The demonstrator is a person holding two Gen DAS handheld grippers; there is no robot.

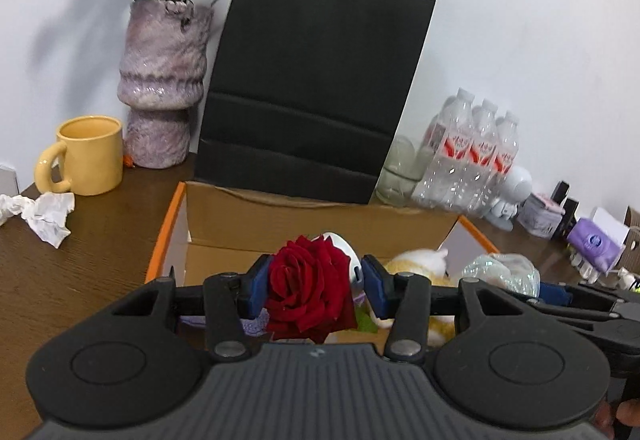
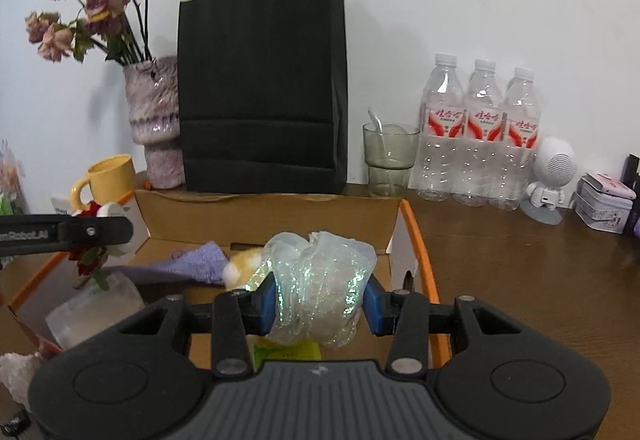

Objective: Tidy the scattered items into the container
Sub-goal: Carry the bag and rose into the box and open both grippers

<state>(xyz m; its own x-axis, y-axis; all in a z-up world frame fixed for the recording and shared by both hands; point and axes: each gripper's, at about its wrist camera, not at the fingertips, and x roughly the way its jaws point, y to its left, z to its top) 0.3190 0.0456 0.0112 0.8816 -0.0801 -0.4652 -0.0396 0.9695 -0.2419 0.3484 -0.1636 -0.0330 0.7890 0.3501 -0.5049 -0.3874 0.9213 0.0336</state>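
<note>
My left gripper (image 1: 314, 290) is shut on a red rose (image 1: 310, 286) and holds it above the open cardboard box (image 1: 280, 218) with orange-edged flaps. My right gripper (image 2: 320, 300) is shut on a crumpled iridescent plastic wrap (image 2: 320, 280), also over the box (image 2: 272, 212). Inside the box lie a yellow-white plush toy (image 2: 244, 264), a purple cloth (image 2: 200, 262) and a yellow-green item (image 2: 288, 352). The right gripper and its wrap (image 1: 500, 272) show at the right of the left wrist view. The left gripper with the rose (image 2: 90, 236) shows at the left of the right wrist view.
Behind the box stand a black paper bag (image 2: 260, 92), a vase of dried roses (image 1: 160, 80), a yellow mug (image 1: 90, 156), a glass with a spoon (image 2: 388, 160), water bottles (image 2: 480, 136) and a white speaker figure (image 2: 550, 176). Crumpled paper (image 1: 44, 216) lies at left; small tins (image 2: 604, 206) at right.
</note>
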